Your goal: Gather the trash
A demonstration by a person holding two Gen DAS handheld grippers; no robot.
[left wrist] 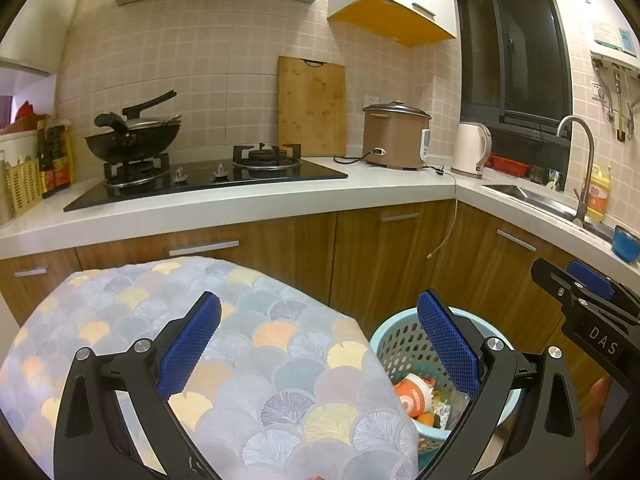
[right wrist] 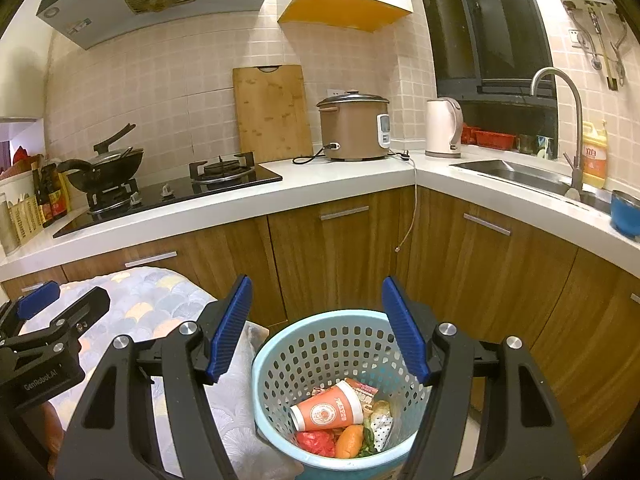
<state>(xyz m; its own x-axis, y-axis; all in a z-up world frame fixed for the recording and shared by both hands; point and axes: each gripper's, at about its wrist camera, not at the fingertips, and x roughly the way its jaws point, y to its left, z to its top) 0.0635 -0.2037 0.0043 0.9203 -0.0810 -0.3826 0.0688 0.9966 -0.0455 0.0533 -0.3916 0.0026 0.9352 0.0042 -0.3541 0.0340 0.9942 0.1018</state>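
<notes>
A light blue perforated waste basket (right wrist: 320, 344) stands on the floor by the cabinets. It holds an orange paper cup (right wrist: 328, 408), a red wrapper (right wrist: 316, 442), an orange peel (right wrist: 349, 440) and other scraps. My right gripper (right wrist: 316, 320) is open and empty, above the basket. My left gripper (left wrist: 320, 344) is open and empty, over the table covered with a fan-patterned cloth (left wrist: 256, 344), with the basket (left wrist: 400, 352) to its right. Each gripper shows at the edge of the other's view.
White counter (right wrist: 340, 188) with gas hob (right wrist: 168, 196), wok (right wrist: 104, 168), cutting board (right wrist: 272, 108), rice cooker (right wrist: 356, 128), kettle (right wrist: 442, 128), sink (right wrist: 516, 176) and tap. Wooden cabinets (right wrist: 332, 256) stand behind the basket. A loose cable (right wrist: 410, 216) hangs down the cabinet corner.
</notes>
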